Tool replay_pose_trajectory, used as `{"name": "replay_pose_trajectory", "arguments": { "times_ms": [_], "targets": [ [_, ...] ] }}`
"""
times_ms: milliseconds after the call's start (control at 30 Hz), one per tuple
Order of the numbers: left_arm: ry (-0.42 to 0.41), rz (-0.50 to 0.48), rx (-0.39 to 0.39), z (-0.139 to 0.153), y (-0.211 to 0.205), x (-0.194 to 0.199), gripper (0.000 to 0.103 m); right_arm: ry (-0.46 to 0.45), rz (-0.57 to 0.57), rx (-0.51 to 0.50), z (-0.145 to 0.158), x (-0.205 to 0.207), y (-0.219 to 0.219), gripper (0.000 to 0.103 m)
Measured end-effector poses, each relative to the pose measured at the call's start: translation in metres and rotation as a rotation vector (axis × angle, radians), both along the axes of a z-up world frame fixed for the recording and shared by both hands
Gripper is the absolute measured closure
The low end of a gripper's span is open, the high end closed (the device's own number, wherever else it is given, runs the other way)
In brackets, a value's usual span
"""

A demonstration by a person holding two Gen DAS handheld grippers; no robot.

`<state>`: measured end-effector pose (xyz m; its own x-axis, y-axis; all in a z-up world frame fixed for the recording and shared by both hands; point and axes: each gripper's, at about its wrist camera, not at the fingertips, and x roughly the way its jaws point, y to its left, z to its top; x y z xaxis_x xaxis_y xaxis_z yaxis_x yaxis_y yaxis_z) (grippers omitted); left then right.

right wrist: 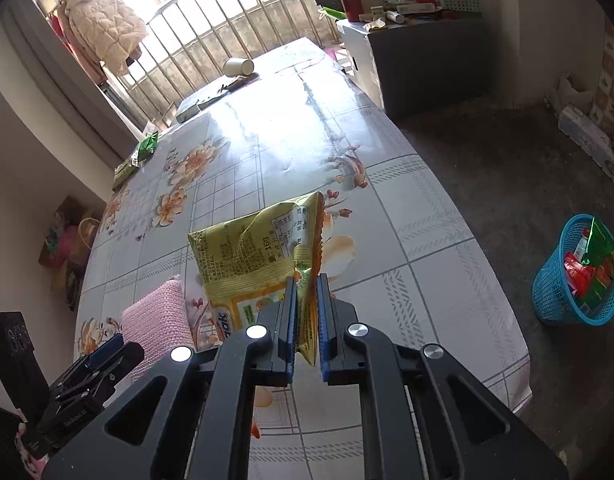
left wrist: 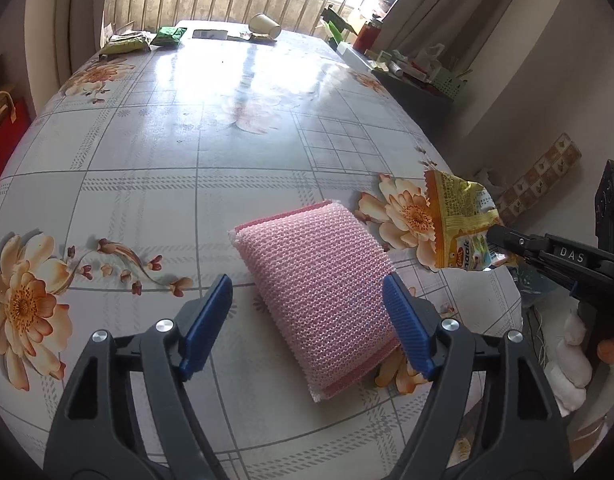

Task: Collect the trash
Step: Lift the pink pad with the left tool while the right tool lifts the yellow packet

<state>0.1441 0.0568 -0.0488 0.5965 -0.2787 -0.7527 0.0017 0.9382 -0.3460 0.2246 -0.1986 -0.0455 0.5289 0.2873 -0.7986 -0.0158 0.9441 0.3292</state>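
Note:
My right gripper [right wrist: 305, 300] is shut on a yellow snack wrapper [right wrist: 251, 256] and holds it above the flowered table [right wrist: 407, 216]. The wrapper [left wrist: 457, 220] and the right gripper [left wrist: 497, 240] also show at the right of the left wrist view, over the table's right edge. My left gripper [left wrist: 307, 316] is open, its jaws either side of a pink mesh sponge [left wrist: 319, 292] that lies on the table [left wrist: 167, 152]. The left gripper [right wrist: 107, 354] shows at the lower left of the right wrist view, beside the sponge [right wrist: 159, 312].
A blue basket [right wrist: 575, 276] with wrappers in it stands on the floor right of the table. At the table's far end lie a tipped paper cup [left wrist: 265, 26], green packets [left wrist: 169, 36] and a flat box [left wrist: 209, 34]. A cluttered dark cabinet [right wrist: 423, 52] stands at the right.

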Motion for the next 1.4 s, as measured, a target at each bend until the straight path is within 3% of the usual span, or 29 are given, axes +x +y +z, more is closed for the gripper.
{"name": "replay_pose_trajectory", "arguments": {
  "times_ms": [67,167,267,533,733,900,1100,1400],
  "targets": [
    [0.02,0.0,-0.024,0.001,0.0,0.005,0.02,0.003,-0.009,0.014,-0.002,-0.003,-0.004,0.093],
    [0.065,0.005,-0.062,-0.003,-0.004,0.016,0.019,0.008,-0.022,0.036,-0.006,-0.008,-0.011,0.093],
    [0.129,0.004,-0.051,-0.013,-0.015,0.028,0.018,0.015,-0.037,0.06,-0.011,-0.012,-0.019,0.093],
    [0.092,-0.018,0.162,-0.022,-0.053,0.035,0.017,0.029,-0.09,0.121,-0.022,-0.022,-0.05,0.093],
    [0.064,-0.048,0.211,-0.018,-0.063,0.036,0.025,0.017,-0.125,0.164,-0.025,-0.031,-0.073,0.093],
    [0.052,-0.084,0.205,-0.005,-0.074,0.035,0.026,0.001,-0.161,0.222,-0.029,-0.041,-0.093,0.093],
    [-0.005,-0.179,0.197,0.023,-0.119,0.037,0.026,-0.019,-0.236,0.29,-0.035,-0.06,-0.134,0.093],
    [-0.047,-0.427,0.165,0.048,-0.239,0.041,0.026,-0.059,-0.452,0.347,-0.044,-0.113,-0.229,0.093]
  ]
}}
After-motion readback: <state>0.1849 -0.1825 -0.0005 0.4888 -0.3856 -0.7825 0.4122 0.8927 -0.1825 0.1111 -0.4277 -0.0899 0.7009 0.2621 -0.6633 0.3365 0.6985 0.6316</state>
